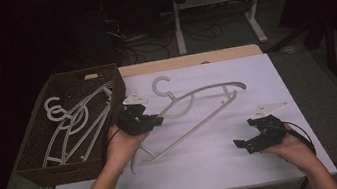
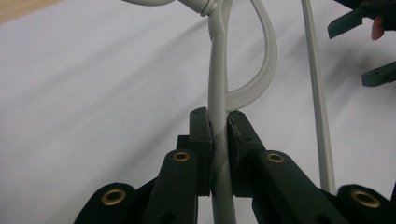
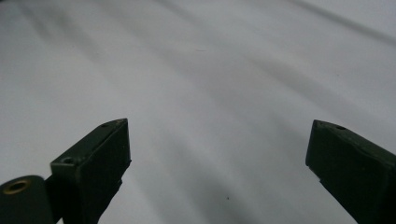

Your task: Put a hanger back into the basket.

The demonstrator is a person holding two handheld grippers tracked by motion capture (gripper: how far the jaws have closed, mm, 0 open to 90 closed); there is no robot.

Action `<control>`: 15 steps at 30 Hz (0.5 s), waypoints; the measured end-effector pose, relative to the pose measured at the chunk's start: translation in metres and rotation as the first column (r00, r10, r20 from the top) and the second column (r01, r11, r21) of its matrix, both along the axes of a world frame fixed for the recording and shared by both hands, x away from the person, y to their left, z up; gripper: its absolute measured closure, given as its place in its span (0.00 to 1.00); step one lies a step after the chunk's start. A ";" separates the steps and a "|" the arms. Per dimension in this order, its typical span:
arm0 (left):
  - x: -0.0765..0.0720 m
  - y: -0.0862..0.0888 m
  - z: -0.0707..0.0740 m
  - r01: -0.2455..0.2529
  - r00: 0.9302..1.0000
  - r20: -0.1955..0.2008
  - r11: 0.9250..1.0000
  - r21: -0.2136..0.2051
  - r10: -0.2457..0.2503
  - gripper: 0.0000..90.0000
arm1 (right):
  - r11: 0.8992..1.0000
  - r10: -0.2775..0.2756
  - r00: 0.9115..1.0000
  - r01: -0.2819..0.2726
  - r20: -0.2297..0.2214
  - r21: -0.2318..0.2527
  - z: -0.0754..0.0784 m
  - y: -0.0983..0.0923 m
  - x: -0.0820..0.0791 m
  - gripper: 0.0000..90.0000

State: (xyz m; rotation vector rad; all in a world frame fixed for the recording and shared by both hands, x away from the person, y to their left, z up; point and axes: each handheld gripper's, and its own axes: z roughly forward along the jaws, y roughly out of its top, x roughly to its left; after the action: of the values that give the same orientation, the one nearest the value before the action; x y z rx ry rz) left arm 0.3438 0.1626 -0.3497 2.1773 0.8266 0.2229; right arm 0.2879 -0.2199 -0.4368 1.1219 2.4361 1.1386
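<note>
On the dim room's white bench (image 1: 255,76), the left tool (image 1: 152,120) pinched the pale plastic hanger (image 1: 199,107), perhaps for basketing; the right tool (image 1: 244,143) stood spread, empty.

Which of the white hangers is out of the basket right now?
The hanger on the white table, clamped by the left tool. The other hangers lie inside the brown basket.

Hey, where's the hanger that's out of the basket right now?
In the high view the white hanger lies slanted at the middle of the white table, just right of the brown basket; the left gripper is clamped on its left arm.
</note>
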 end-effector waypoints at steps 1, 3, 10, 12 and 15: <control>0.001 0.003 0.004 0.001 1.000 0.001 1.000 -0.001 -0.001 0.92 | 1.000 0.003 1.000 -0.003 0.002 -0.002 0.000 0.000 0.000 0.06; 0.003 0.008 0.013 -0.002 1.000 0.007 1.000 -0.003 0.002 0.92 | 1.000 0.001 1.000 -0.001 0.001 0.000 0.000 0.000 0.001 0.06; 0.015 0.035 0.039 -0.026 0.999 0.024 0.999 -0.027 0.027 0.92 | 1.000 -0.006 1.000 0.006 0.005 0.003 -0.002 0.000 0.002 0.05; 0.018 0.044 0.045 -0.035 0.999 0.026 0.999 -0.037 0.036 0.92 | 1.000 -0.007 1.000 0.007 0.007 0.003 -0.002 0.000 0.002 0.05; 0.021 0.059 0.053 -0.057 0.997 0.042 0.998 -0.036 0.058 0.92 | 1.000 -0.006 1.000 0.006 0.005 0.004 -0.003 0.001 0.002 0.05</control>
State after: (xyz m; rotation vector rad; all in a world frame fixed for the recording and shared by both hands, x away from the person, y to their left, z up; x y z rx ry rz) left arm 0.3645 0.2214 -0.2965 2.1114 0.8633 0.2813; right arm 0.2897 -0.2193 -0.4396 1.1255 2.4256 1.1436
